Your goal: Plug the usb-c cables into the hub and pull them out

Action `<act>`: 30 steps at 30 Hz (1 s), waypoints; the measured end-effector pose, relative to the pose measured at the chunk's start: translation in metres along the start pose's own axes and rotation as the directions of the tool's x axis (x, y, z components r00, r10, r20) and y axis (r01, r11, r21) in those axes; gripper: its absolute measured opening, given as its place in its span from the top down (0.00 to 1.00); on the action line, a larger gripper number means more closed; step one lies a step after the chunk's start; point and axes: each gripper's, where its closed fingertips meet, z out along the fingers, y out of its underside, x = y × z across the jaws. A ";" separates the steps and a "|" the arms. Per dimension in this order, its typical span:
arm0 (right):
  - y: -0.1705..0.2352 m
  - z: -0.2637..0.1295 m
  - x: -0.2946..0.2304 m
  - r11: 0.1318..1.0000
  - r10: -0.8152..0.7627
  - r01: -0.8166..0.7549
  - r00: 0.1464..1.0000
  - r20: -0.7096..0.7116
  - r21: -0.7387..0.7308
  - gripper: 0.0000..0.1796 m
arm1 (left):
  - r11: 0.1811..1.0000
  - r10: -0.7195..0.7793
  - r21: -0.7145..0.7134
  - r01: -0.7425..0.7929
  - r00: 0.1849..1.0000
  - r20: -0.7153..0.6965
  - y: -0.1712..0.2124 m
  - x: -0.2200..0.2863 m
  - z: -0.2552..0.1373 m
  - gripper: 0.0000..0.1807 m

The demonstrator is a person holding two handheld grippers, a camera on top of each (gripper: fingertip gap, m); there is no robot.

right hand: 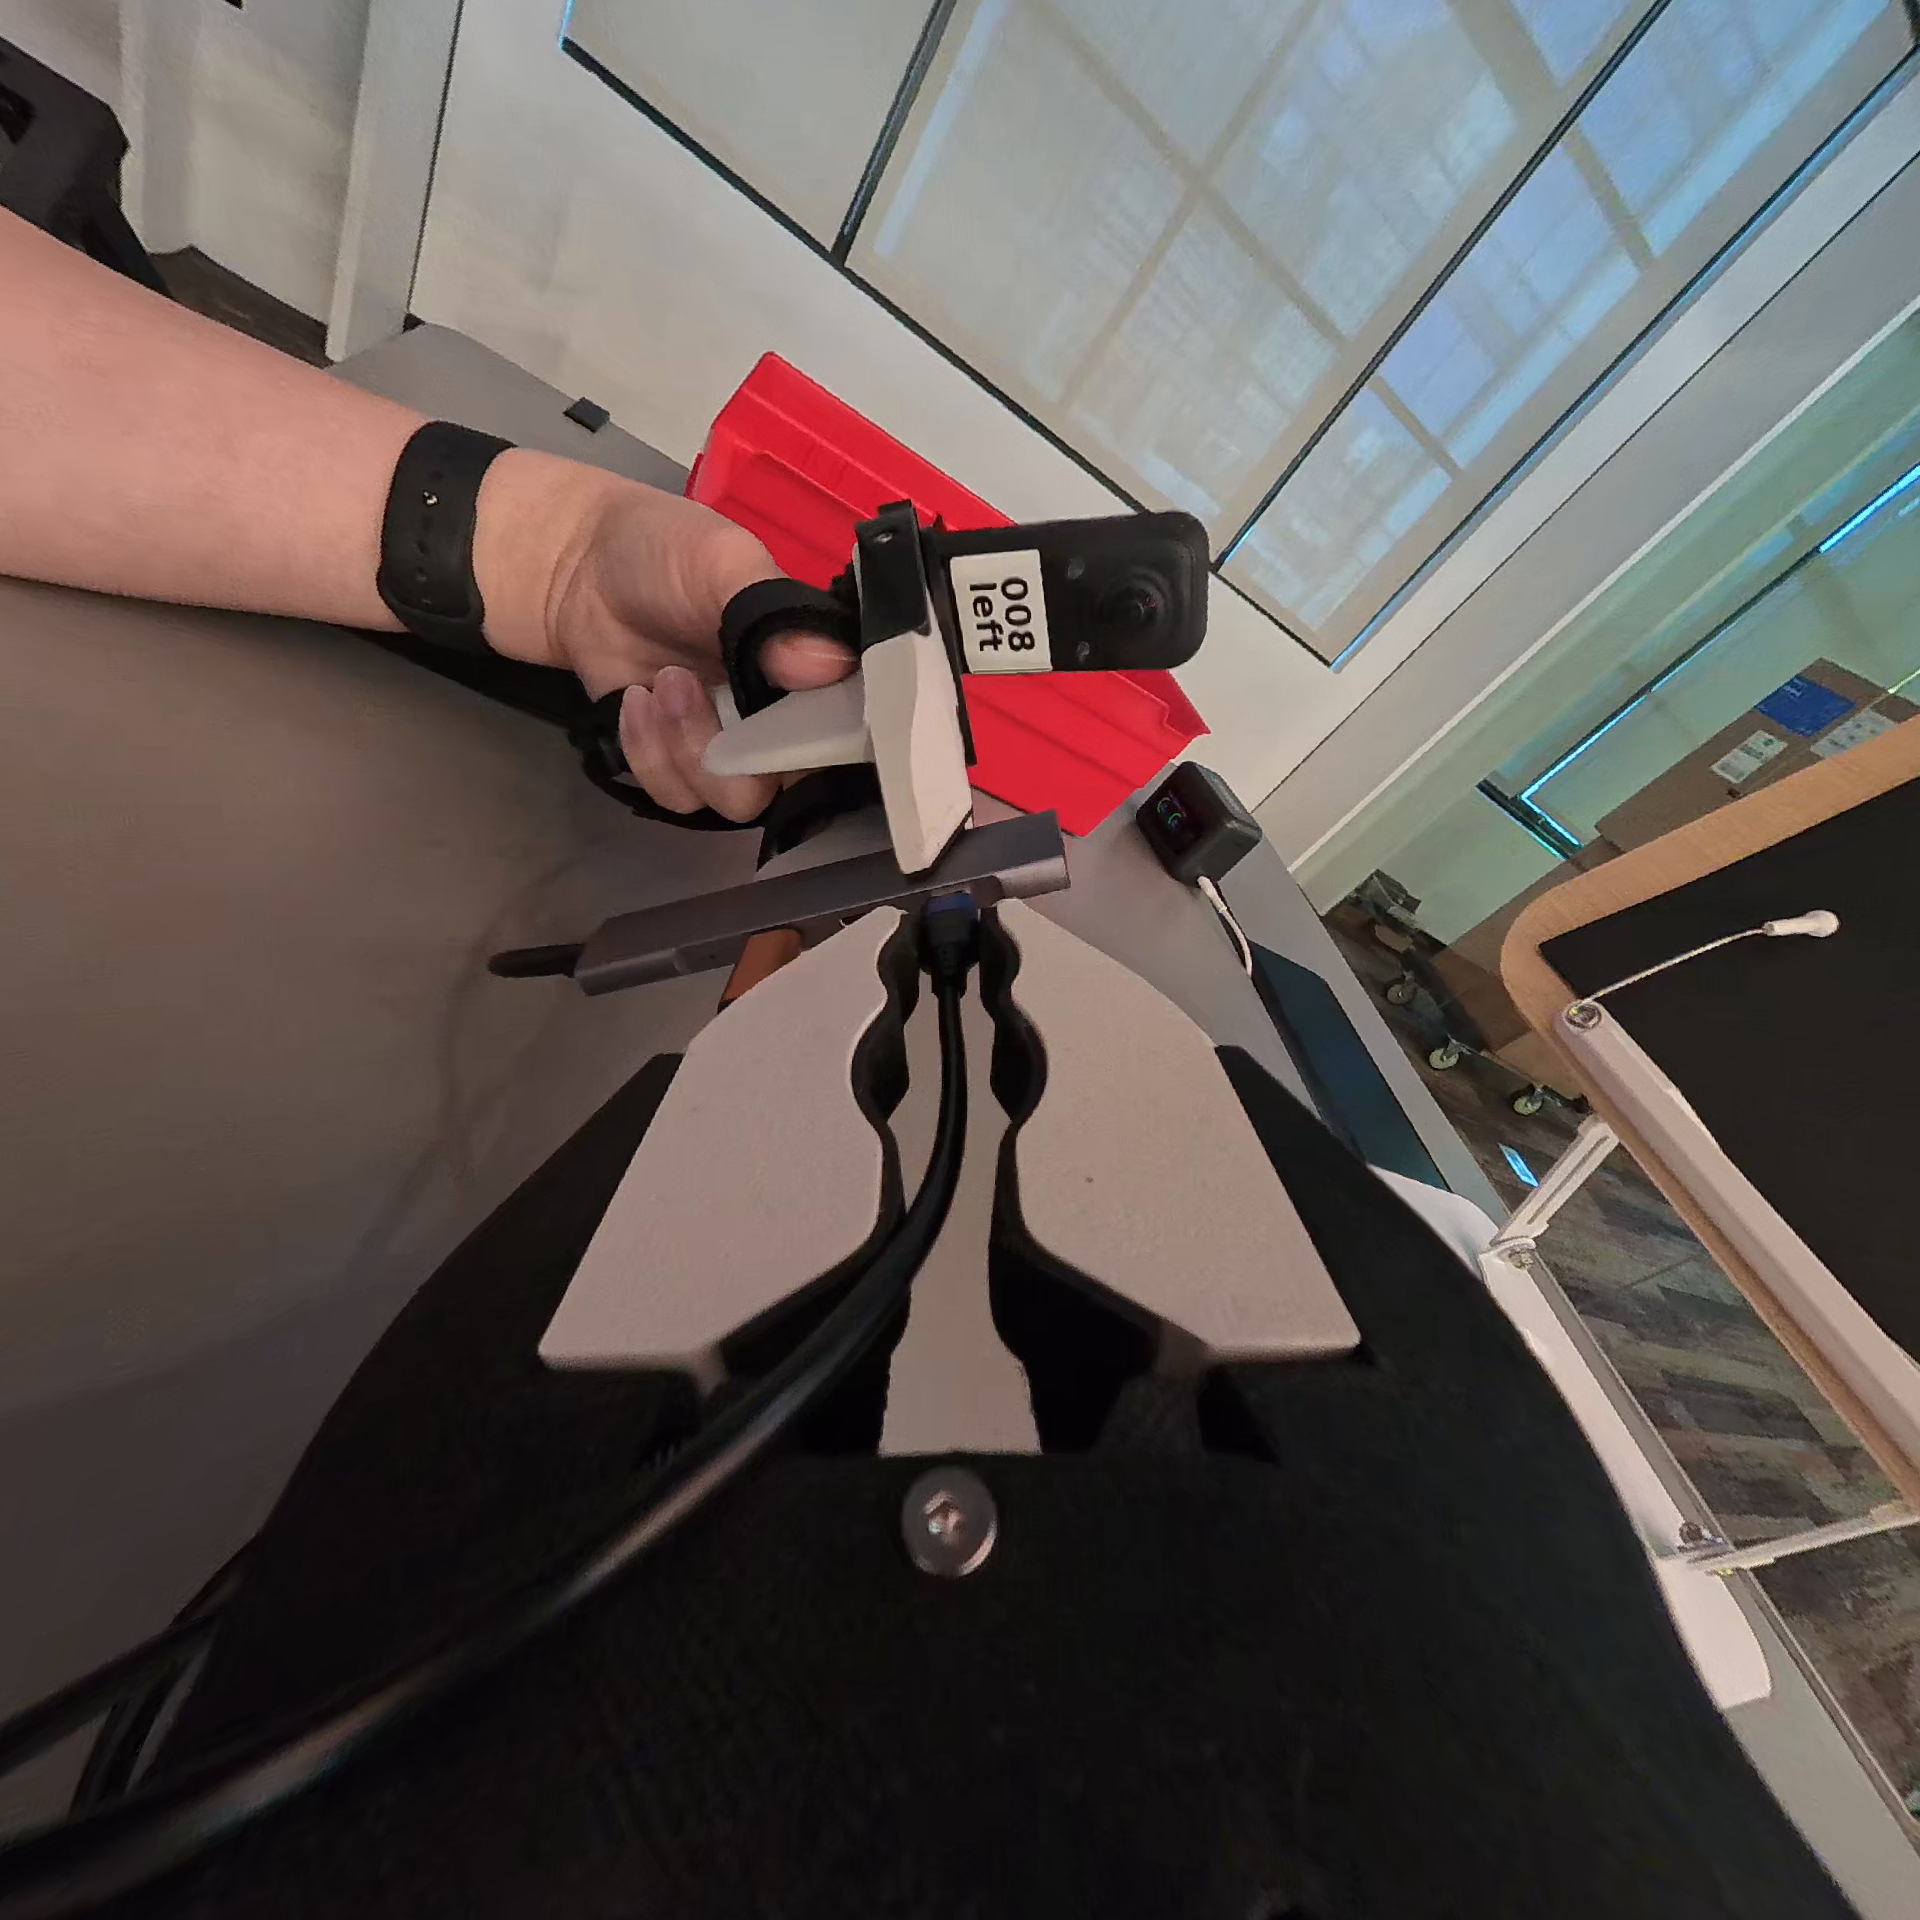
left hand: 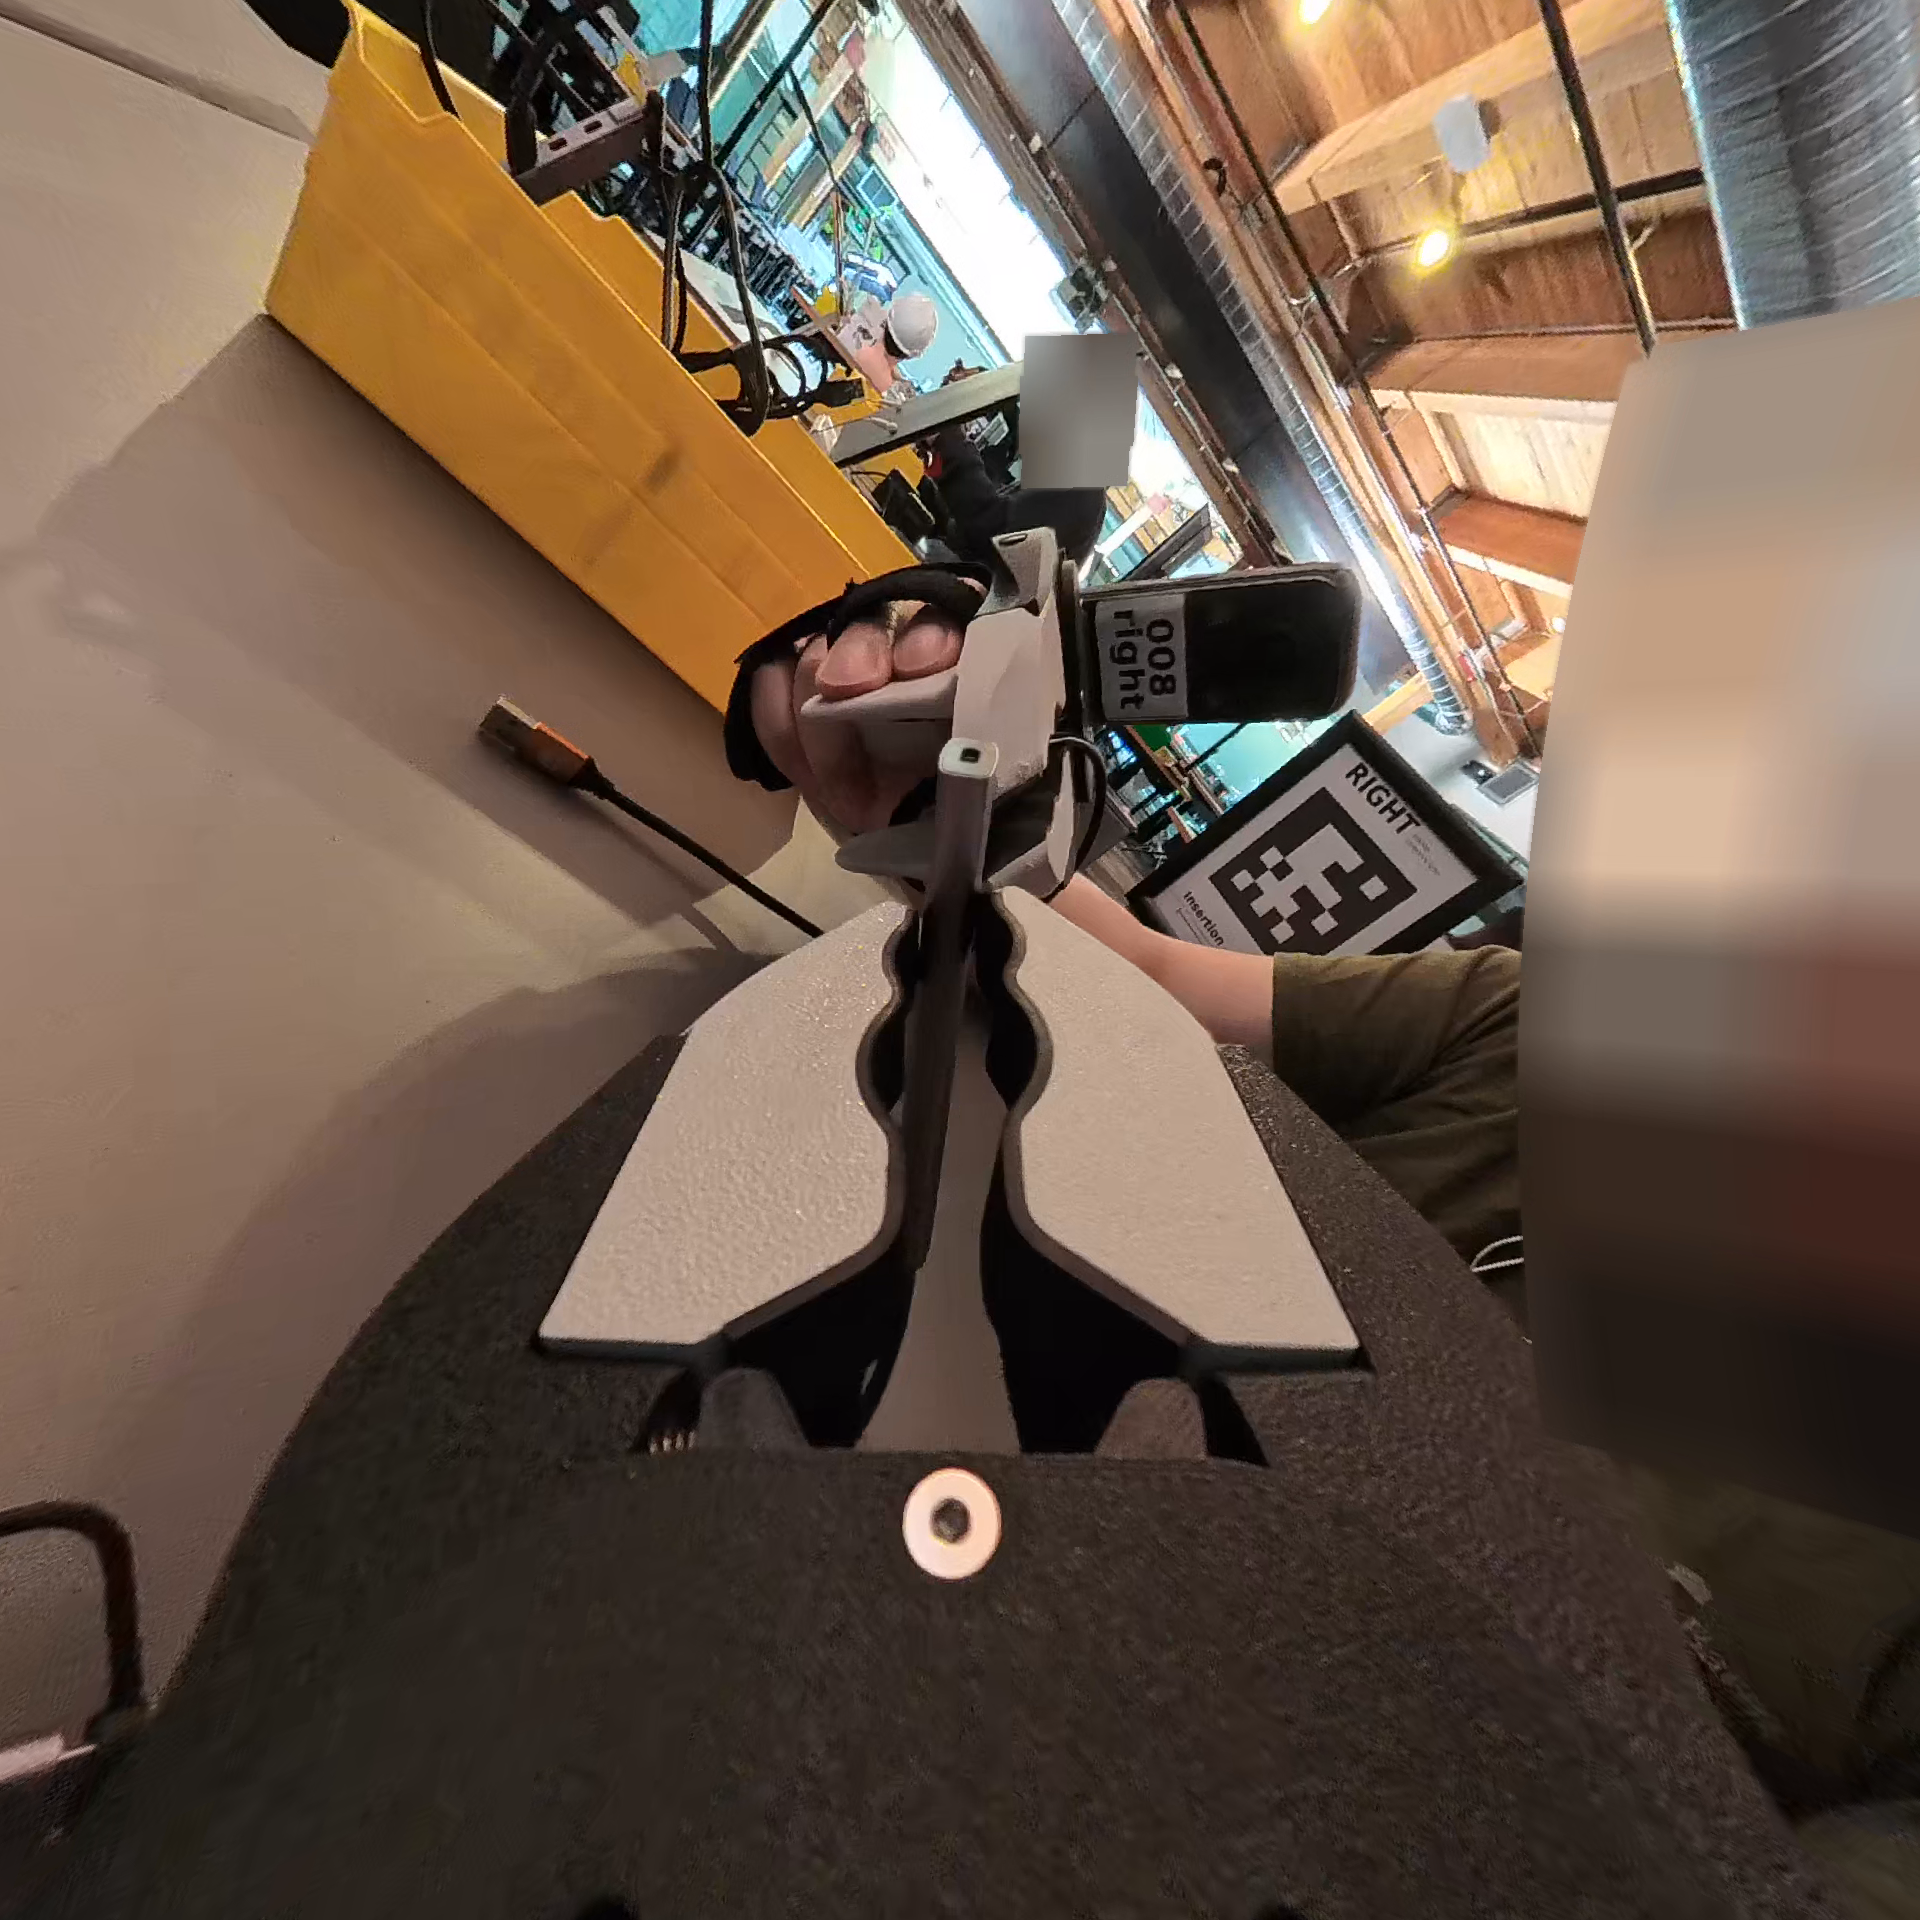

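While the left gripper point(left hand: 951, 925) clamps the hub point(right hand: 831, 904) edge-on above the table point(left hand: 260, 935), the right gripper point(right hand: 948, 920) pinches a black usb-c cable point(right hand: 940, 1101) at its plug, right against the hub's side

With both pairs of jaws closed down to the thickness of what they hold, the grey hub looks a stiff, light metal bar, best held across its flat faces as it is here, clear of the ports; the cable is limp and would bend if held far back, so the grip belongs on the hard plug shell point(right hand: 948, 930), where it sits now. Whether the plug is fully seated I cannot tell, since the fingertips hide the port. An orange-tipped cable point(left hand: 540, 748) lies loose on the table near a yellow bin point(left hand: 499, 395)
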 end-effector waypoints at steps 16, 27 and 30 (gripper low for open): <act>0.005 -0.007 -0.005 0.999 0.028 -0.026 0.996 0.087 -0.028 0.93 | 0.998 -0.010 -0.055 0.010 1.000 -0.001 0.008 0.000 0.008 0.95; 0.007 -0.007 0.003 0.997 0.080 -0.078 0.996 0.048 -0.024 0.93 | 1.000 0.012 0.020 -0.012 1.000 0.028 -0.002 -0.006 0.008 0.95; 0.007 -0.007 0.002 0.997 0.067 -0.065 0.996 0.056 -0.028 0.93 | 1.000 -0.005 0.022 0.004 1.000 0.013 -0.002 -0.005 0.009 0.95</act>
